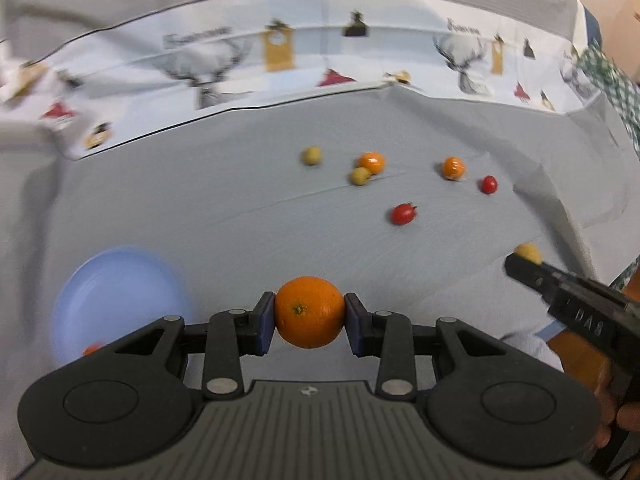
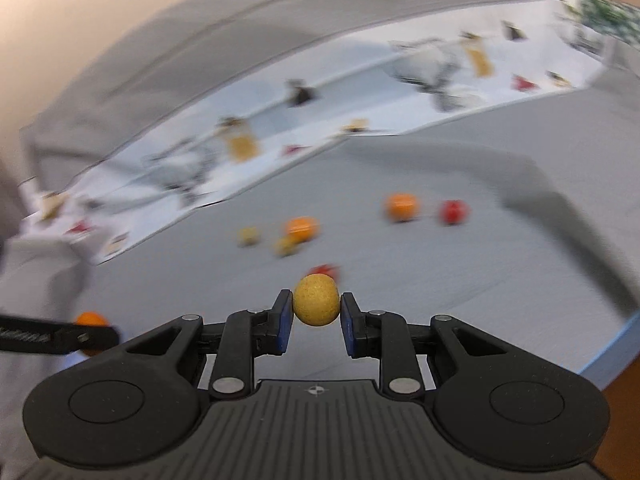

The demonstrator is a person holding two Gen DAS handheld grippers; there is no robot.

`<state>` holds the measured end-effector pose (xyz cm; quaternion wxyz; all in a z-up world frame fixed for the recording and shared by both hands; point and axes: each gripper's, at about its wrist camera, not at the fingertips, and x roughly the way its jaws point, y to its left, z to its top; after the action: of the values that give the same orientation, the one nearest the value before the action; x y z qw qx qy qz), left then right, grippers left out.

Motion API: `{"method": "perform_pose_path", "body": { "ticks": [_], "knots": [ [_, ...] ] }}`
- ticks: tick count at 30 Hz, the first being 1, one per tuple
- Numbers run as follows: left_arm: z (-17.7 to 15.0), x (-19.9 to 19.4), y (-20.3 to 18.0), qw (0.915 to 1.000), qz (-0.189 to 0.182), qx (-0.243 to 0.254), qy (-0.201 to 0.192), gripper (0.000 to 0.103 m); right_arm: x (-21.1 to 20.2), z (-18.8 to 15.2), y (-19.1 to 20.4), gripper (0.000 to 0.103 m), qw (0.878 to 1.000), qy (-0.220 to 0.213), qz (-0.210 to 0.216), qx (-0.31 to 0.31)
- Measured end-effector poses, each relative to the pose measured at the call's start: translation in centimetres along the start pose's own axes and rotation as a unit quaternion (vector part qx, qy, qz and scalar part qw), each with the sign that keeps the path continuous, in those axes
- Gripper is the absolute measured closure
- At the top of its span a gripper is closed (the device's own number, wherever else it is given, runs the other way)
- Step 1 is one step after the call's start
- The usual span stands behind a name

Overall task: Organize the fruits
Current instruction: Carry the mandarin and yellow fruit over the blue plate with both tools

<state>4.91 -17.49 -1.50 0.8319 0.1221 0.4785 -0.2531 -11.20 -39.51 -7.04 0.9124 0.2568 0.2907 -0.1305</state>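
Observation:
My left gripper (image 1: 310,316) is shut on an orange (image 1: 310,312), its blue pads pressing both sides, held above the grey cloth. A light blue bowl (image 1: 116,280) lies low at the left with a bit of orange fruit (image 1: 92,349) in it. My right gripper (image 2: 316,308) is shut on a small yellow fruit (image 2: 316,300); in the left wrist view the right gripper (image 1: 520,266) comes in from the right edge with that fruit (image 1: 528,252). Several loose fruits lie farther back: two oranges (image 1: 371,162), two yellow-green ones (image 1: 311,155) and two red tomatoes (image 1: 403,213).
A grey cloth (image 1: 200,208) covers the table. A white cloth printed with deer (image 1: 280,60) lies along its back. A green checked cloth (image 1: 612,80) is at the far right. The table's edge (image 2: 624,336) runs at the right. A person's hand (image 1: 624,420) holds the right gripper.

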Motion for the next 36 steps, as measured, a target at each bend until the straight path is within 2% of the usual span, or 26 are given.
{"method": "perform_pose_path", "body": {
  "ticks": [5,12,18,23,36],
  "knots": [
    [-4.4,-6.0,4.5,0.9986,0.031,-0.037,-0.02,0.063,-3.3,-2.4,6.9,0.077,0.995,0.027,0.087,-0.045],
    [-10.2,-11.7,10.1,0.9936,0.064,-0.084,-0.041,0.063,-7.1,-6.0,14.7,0.076,0.979,0.065,0.154,-0.118],
    [-13.5,-14.5,12.4,0.9895,0.077,-0.101,-0.07,0.063,-9.4,-6.9,18.6,0.077,0.973,0.056,0.152,-0.168],
    [-15.2,-15.8,12.8,0.9888,0.058,-0.104,-0.09,0.063,-10.8,-7.3,20.3,0.076,0.971,0.049,0.14,-0.187],
    [-16.7,-16.5,14.0,0.9862,0.039,-0.12,-0.107,0.063,-11.6,-8.2,22.8,0.077,0.967,0.049,0.127,-0.216]
  ]
}}
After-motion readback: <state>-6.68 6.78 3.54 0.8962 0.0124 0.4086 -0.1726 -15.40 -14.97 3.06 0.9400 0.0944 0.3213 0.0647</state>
